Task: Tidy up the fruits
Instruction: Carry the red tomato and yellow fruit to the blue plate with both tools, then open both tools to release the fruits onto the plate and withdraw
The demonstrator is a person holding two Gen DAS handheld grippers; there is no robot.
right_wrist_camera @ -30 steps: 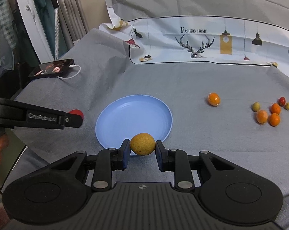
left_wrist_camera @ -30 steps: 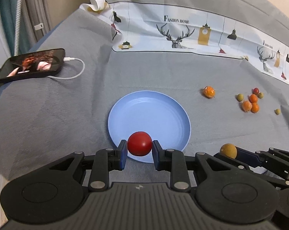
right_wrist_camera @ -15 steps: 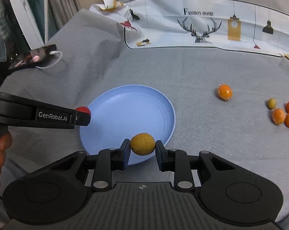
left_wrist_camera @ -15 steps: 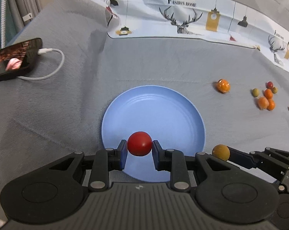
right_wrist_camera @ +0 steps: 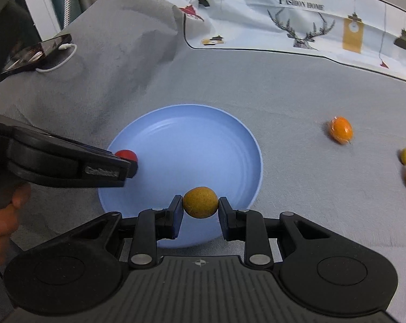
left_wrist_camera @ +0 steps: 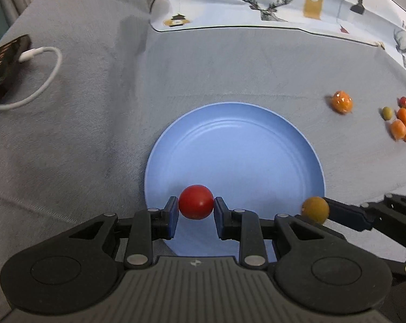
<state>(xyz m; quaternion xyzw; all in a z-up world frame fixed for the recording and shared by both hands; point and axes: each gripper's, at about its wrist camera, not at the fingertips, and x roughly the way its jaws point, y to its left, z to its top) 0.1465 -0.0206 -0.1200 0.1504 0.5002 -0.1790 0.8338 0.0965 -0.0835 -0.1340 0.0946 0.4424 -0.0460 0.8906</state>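
The left gripper, jaws just easing apart around the red fruit, hung over the blue plate's near-left rim; the right gripper gripped the yellow fruit.

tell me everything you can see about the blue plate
The blue plate is round, pale blue and matte, plastic by its look, with faint concentric rings in its shallow well and a low raised rim. It lies flat and upright on the grey cloth, with no fruit resting in it. The left gripper holds a red fruit over its near edge, and the right gripper holds a yellow-brown fruit over the near rim. Whether either fruit touches the plate cannot be told.
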